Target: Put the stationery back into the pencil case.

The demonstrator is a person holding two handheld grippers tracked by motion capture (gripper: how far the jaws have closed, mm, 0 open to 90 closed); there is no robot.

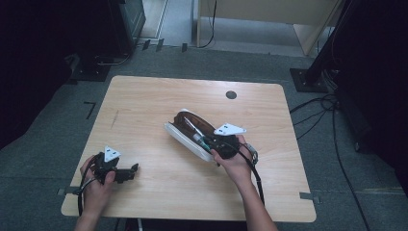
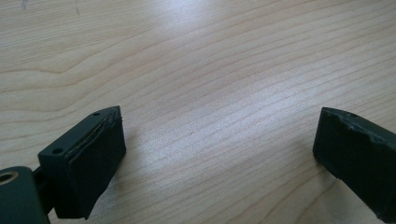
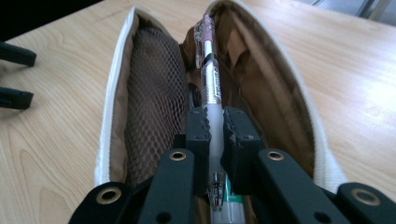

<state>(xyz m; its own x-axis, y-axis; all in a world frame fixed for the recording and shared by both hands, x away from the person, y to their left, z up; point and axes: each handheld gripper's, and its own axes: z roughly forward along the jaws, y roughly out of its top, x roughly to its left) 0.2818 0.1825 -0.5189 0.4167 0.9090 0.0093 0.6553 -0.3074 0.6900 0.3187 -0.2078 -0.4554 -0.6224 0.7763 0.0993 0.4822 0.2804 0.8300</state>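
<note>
At centre-right of the bench point(image 1: 144, 96), my right gripper point(image 3: 214, 128) has its jaws closed on a clear-barrelled pen point(image 3: 208, 70), clamped across the frosted grip section. Pen lies lengthwise inside the open pencil case point(image 3: 154, 98), tip end pointing toward the case's far end, between the brown mesh pocket on its left and the tan lining on its right. From the high view the case point(image 1: 185, 137) sits slantwise, white rim up, mouth wide.

Status, as I judge it: pen is at or in the case, grip not yet released. I cannot tell whether the barrel rests on the lining or is held just above it. Left to do: let go, back the jaws out, then probably shut the case. A green-banded item shows just below the jaws at the near end; too close to identify.

My left gripper point(image 1: 126, 172) rests near the bench's near-left corner, well apart from the case; jaws stand wide apart with nothing between them, bare wood grain beneath.

Room: case walls sit close on both sides of the right jaws, so withdrawal should go straight back along the pen's axis. Open bench all round the case; the near edge is close to the left gripper.
</note>
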